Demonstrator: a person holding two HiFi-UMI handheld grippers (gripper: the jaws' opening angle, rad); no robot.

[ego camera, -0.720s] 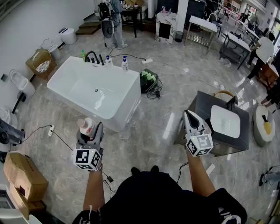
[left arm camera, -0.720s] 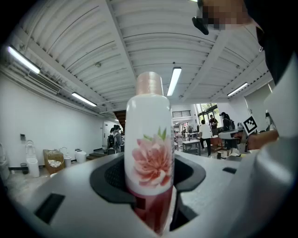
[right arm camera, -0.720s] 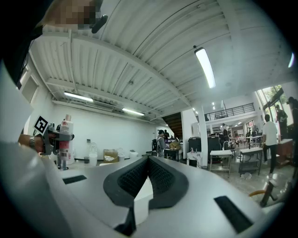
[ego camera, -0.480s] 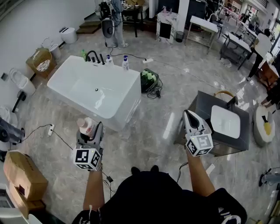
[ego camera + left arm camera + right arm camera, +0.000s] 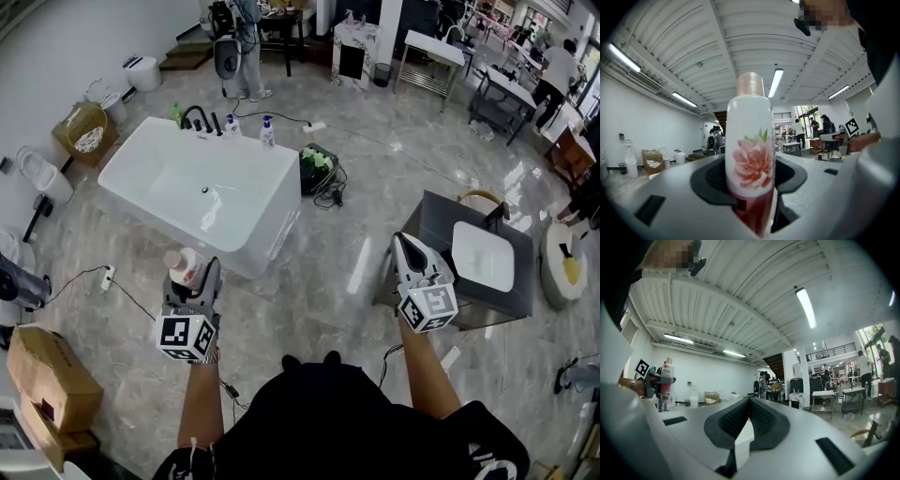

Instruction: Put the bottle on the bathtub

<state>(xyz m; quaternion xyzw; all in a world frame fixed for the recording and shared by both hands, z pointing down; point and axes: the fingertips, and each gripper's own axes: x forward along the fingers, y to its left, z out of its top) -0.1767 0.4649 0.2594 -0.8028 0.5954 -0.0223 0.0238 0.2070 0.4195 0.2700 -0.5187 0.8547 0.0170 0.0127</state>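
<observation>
In the head view we hold the bottle (image 5: 184,266) in the left gripper (image 5: 194,280), just off the near corner of the bathtub (image 5: 278,183); it hangs over the floor and is not yet above the rim. The right gripper (image 5: 409,247) is well to the right of the bathtub and carries nothing. Two other bottles (image 5: 267,134) stand on the far end of the bathtub, beside the tap (image 5: 198,118). We judge that the step in hand is the carry to the rim. The near rim looks narrow, so we should bring the bottle over a flat part of it, keep it upright, lower it until the base sits fully on the rim, and only then let the jaws part.

In the left gripper view the jaws are closed on the lower, red part of the bottle; the white body with the pink flower and the cap rise straight up between the pads. The hold is low on the body, so we think a quick swing could make the top lean; a slow, level move is safer. The bathtub does not show plainly here.

In the right gripper view the jaws are together with nothing between them; we may keep this gripper away from the bathtub, or ready to steady the bottle.
</observation>
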